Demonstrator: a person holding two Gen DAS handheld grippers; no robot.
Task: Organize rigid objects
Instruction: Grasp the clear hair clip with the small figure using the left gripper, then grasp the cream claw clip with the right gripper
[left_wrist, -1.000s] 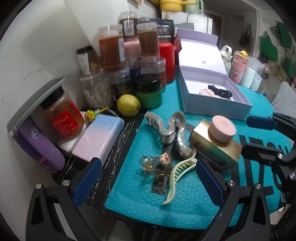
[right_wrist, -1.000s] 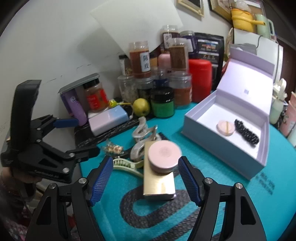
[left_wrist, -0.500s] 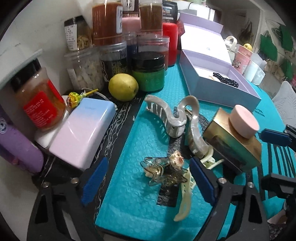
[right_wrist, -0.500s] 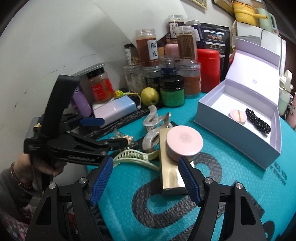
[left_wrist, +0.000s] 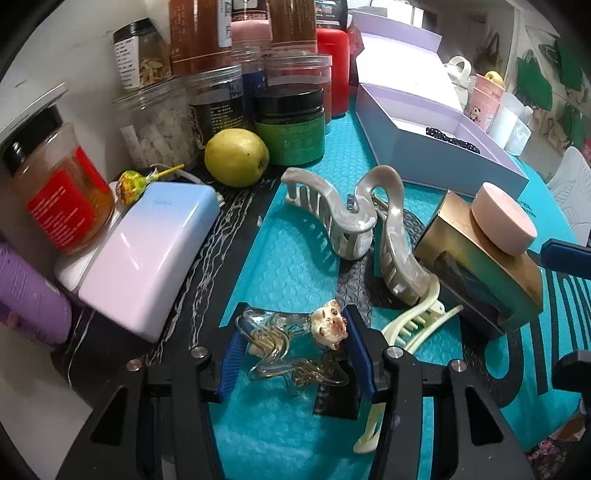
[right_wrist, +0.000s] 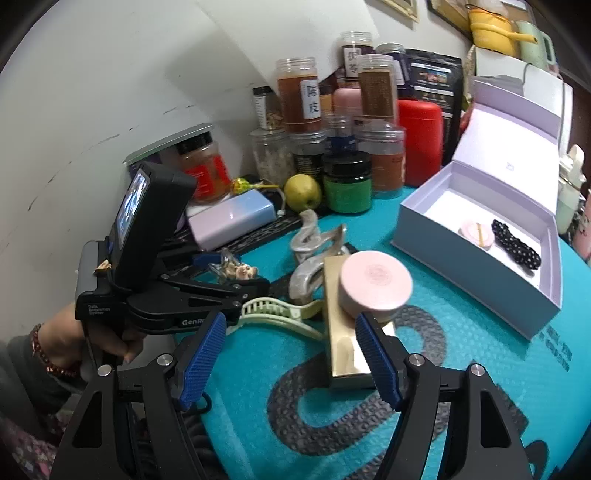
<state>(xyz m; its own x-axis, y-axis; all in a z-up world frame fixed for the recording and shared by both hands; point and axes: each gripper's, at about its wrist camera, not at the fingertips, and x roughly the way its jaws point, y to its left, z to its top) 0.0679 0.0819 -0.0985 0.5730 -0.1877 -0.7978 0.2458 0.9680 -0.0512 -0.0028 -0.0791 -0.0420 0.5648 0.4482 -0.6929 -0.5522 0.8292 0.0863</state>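
A clear hair claw clip with a small bear head (left_wrist: 295, 345) lies on the teal mat between the pads of my left gripper (left_wrist: 291, 352), which are closed against its sides; it also shows in the right wrist view (right_wrist: 236, 269). A grey marbled claw clip (left_wrist: 354, 229), a cream claw clip (left_wrist: 410, 325) and a gold box (left_wrist: 480, 273) with a round pink case (right_wrist: 375, 280) on top lie beside it. My right gripper (right_wrist: 288, 356) is open above the mat in front of the gold box (right_wrist: 343, 347). An open lilac box (right_wrist: 476, 258) holds a black scrunchie and a pink disc.
Several jars (left_wrist: 291, 122), a yellow-green fruit (left_wrist: 236, 157), a pastel power bank (left_wrist: 147, 258) and a lollipop (left_wrist: 129, 181) crowd the back left by the wall. Cups (left_wrist: 484, 99) stand beyond the lilac box (left_wrist: 436, 147).
My left gripper moved forward and down to the bear clip and its pads closed in around it. My right gripper shifted slightly, staying open by the gold box.
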